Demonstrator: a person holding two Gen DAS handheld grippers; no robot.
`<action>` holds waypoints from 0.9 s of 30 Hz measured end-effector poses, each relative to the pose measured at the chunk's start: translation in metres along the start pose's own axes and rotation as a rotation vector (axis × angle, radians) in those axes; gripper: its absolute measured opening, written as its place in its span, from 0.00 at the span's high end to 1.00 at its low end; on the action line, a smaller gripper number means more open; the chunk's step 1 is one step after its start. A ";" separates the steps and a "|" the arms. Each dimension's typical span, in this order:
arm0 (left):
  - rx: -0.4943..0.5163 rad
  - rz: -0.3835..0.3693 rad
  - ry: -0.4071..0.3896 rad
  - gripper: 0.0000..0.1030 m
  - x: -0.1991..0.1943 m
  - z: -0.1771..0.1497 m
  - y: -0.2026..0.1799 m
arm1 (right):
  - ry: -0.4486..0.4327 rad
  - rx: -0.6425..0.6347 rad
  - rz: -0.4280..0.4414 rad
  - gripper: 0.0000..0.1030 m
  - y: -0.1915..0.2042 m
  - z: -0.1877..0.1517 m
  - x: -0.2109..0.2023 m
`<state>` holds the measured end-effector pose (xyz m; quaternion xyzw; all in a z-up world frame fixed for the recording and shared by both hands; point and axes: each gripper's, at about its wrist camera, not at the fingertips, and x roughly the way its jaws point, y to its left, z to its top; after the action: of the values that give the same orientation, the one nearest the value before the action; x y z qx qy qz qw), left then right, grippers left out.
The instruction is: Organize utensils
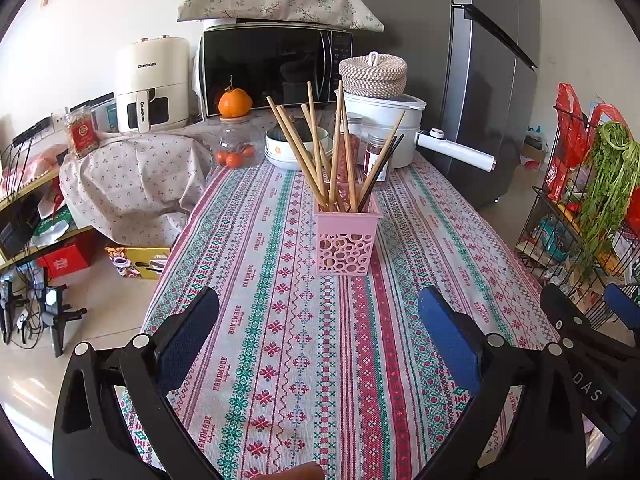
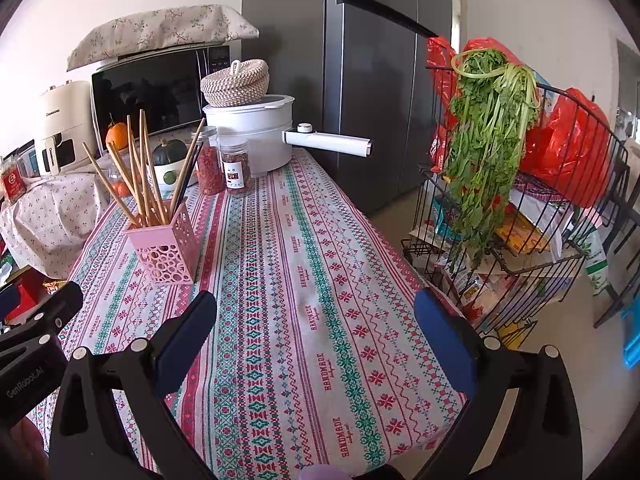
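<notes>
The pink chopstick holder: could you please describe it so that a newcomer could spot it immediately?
Start at the long table with the patterned tablecloth. Near its middle, before the jars and white pot, stands the pink holder. It is square, pierced with circles, and the only thing bristling with chopsticks.

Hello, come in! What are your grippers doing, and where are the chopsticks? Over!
Left gripper open, empty. Right gripper open, empty. Chopsticks upright in pink holder on table. Nothing in the way.
</notes>
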<state>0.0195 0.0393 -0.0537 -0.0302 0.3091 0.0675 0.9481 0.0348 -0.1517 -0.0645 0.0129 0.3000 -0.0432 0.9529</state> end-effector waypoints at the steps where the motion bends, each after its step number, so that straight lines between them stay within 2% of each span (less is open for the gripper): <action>1: 0.000 0.000 0.000 0.07 0.000 0.000 0.000 | 0.001 0.000 0.000 0.07 0.000 0.000 0.000; 27: -0.007 0.014 0.010 0.07 0.003 0.000 0.000 | 0.018 0.002 0.002 0.07 -0.001 0.000 0.003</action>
<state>0.0215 0.0401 -0.0551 -0.0320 0.3140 0.0750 0.9459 0.0369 -0.1528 -0.0660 0.0147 0.3084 -0.0424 0.9502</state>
